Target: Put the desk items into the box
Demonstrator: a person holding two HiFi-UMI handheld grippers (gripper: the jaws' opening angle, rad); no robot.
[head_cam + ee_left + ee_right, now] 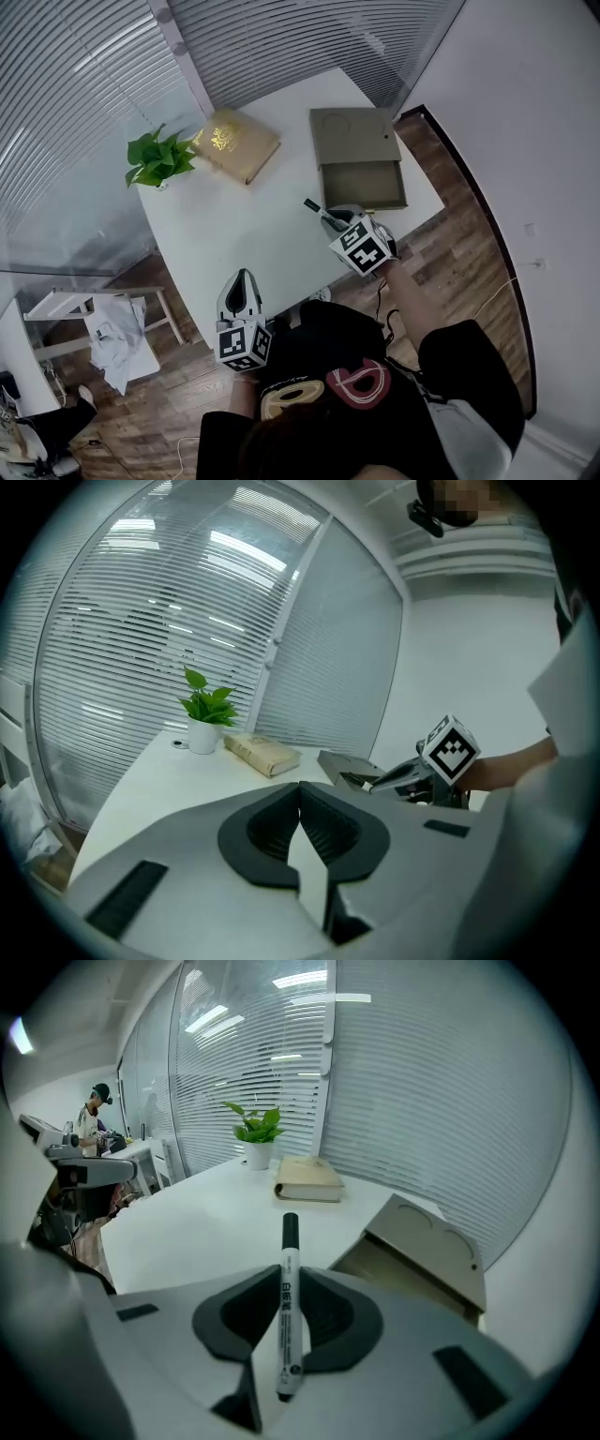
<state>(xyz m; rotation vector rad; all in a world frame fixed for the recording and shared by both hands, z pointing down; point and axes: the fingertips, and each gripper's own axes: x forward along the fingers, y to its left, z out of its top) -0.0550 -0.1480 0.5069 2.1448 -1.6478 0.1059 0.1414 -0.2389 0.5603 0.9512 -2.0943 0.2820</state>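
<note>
A white table [244,234] is seen, with an open grey box [361,155] at its far right. The left gripper [300,794] is clenched, empty, at the near edge. The right gripper [330,217], just near of the box, is closed on a marker [289,1241].

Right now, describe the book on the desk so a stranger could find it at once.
On the white desk, look to the far corner where the potted plant stands; the book lies flat just beside it. Unlike the open grey-green box further right, it is closed, tan, with a gold design on its cover.
</note>
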